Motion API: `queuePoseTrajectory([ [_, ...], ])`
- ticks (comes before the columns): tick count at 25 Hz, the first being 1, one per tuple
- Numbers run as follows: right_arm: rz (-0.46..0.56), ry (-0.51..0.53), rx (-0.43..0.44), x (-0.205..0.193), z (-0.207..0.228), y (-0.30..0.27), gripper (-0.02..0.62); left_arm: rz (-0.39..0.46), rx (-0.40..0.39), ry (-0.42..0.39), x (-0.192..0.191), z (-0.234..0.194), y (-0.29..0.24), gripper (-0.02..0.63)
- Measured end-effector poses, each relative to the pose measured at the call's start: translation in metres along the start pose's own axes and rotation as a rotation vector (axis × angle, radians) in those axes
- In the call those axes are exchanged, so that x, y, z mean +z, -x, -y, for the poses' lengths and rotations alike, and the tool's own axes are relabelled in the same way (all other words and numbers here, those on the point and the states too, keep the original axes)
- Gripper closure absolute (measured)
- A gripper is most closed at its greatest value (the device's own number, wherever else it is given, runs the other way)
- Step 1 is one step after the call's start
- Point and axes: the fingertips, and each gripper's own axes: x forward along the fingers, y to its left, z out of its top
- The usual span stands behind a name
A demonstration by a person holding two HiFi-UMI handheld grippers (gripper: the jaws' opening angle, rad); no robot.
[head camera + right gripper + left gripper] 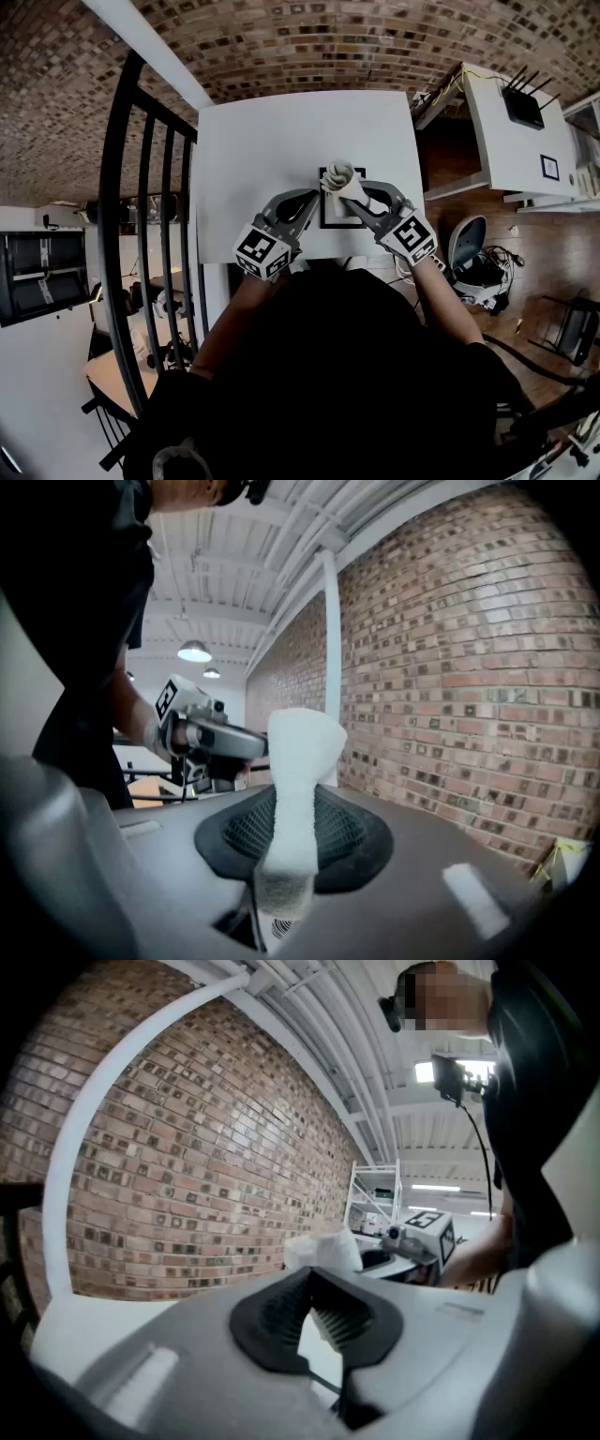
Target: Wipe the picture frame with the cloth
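Note:
A black picture frame with a white middle lies near the front edge of the white table. My right gripper is shut on a rolled white cloth, which stands up out of the jaws above the frame's top part. My left gripper has its pads meeting at the tips, right at the frame's left edge. Whether it pinches that edge is hidden. The left gripper view also shows the cloth and the right gripper just ahead.
A black metal railing runs along the table's left side. A white cabinet carrying a black router stands to the right. A chair and cables sit on the wood floor beside it. A brick wall lies beyond the table.

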Motion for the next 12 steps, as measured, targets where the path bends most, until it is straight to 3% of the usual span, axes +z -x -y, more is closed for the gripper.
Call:
queuePoseTrajectory([
  [8, -0.351, 0.260, 0.091, -0.078, 0.023, -0.064, 0.499, -0.030, 0.038, 0.016, -0.011, -0.016, 0.002, 0.606],
  [12, -0.452, 0.360, 0.155, -0.109, 0.031, -0.102, 0.499, -0.055, 0.046, 0.020, -0.018, -0.021, 0.001, 0.606],
])
